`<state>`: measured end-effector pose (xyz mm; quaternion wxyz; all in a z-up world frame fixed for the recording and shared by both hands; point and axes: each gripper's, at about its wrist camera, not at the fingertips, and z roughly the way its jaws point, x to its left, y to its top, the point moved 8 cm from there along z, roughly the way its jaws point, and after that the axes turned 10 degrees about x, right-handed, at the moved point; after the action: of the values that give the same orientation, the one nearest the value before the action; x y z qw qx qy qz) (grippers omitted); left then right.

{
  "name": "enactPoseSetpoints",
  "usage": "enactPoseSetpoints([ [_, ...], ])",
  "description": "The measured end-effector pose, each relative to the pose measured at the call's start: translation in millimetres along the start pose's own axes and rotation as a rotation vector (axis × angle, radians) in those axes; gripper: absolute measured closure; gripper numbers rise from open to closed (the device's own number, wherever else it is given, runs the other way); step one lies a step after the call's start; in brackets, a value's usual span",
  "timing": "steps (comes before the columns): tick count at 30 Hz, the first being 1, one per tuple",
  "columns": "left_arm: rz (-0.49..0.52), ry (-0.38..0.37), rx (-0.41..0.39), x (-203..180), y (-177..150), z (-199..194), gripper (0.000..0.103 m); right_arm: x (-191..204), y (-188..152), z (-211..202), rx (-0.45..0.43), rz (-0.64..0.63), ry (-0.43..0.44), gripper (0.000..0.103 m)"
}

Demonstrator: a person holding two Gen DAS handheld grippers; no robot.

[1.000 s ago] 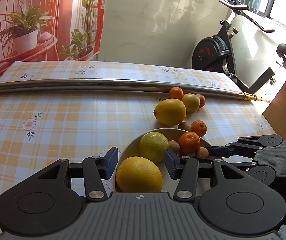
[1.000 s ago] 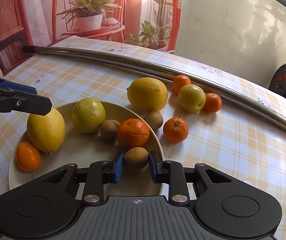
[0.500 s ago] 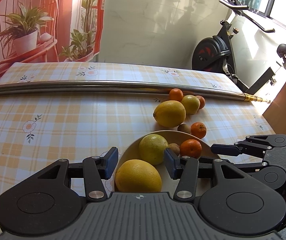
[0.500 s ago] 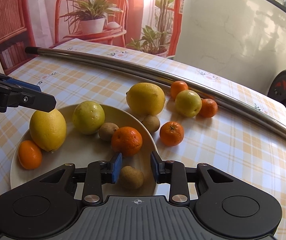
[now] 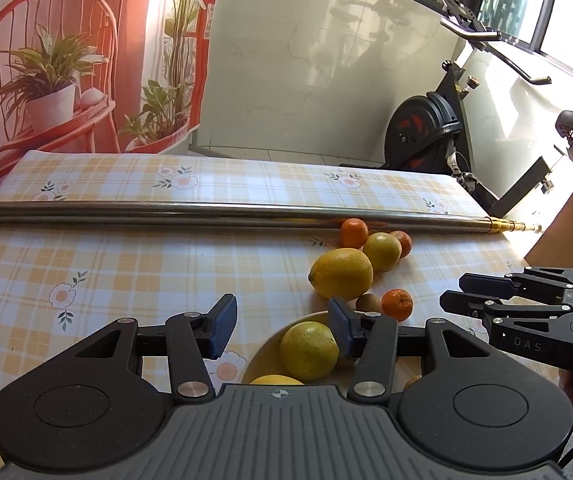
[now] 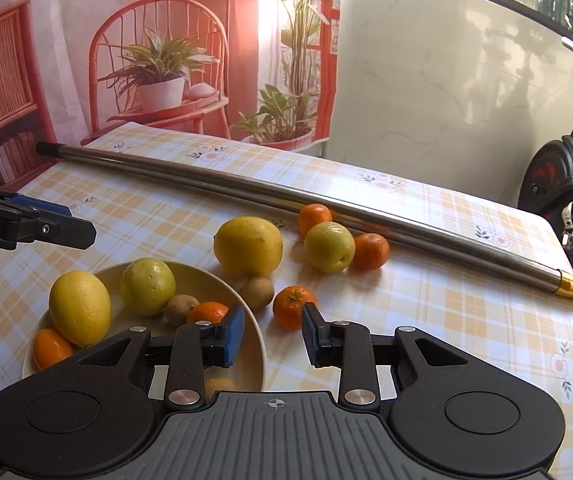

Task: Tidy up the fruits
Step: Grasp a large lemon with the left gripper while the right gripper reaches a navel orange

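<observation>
Right tool (image 6: 273,332), empty and apart, hovers just behind tangerine (image 6: 294,306) beside plate (image 6: 260,344).

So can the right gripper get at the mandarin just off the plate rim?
Probably yes: the right gripper is open and empty, the mandarin sits just ahead of its fingertips, and only the kiwi crowds one side.

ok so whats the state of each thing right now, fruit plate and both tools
plate: holds two lemons, a green fruit, kiwis, mandarins
big lemon: on the tablecloth, outside the plate
mandarin: on the cloth, beside the plate
left tool: open, empty
right tool: open, empty
metal pole: lying flat
</observation>
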<state>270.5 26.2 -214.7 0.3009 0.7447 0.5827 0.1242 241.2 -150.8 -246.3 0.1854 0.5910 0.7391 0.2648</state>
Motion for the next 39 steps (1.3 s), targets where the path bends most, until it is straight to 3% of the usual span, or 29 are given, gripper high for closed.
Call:
enactPoseSetpoints([
  [6, -0.027, 0.001, -0.022, 5, 23, 0, 0.05, -35, 21, -9, -0.063, 0.068, -0.027, 0.074],
  [15, 0.01, -0.021, 0.007, -15, 37, 28, 0.045, -73, 26, 2, -0.074, 0.139, -0.041, 0.074],
  [20, 0.063, -0.069, 0.064, -33, 41, 60, 0.042, -82, 23, 13, -0.063, 0.167, -0.024, 0.074],
  [25, 0.045, -0.091, 0.132, -39, 43, 94, 0.028, -87, 23, 24, -0.049, 0.184, -0.012, 0.074],
  [31, -0.014, -0.134, 0.187, -41, 45, 119, 0.027, -92, 20, 32, -0.037, 0.201, -0.003, 0.074],
  [39, 0.006, -0.106, 0.253, -46, 38, 140, 0.027, -98, 18, 42, -0.024, 0.217, -0.001, 0.074],
])
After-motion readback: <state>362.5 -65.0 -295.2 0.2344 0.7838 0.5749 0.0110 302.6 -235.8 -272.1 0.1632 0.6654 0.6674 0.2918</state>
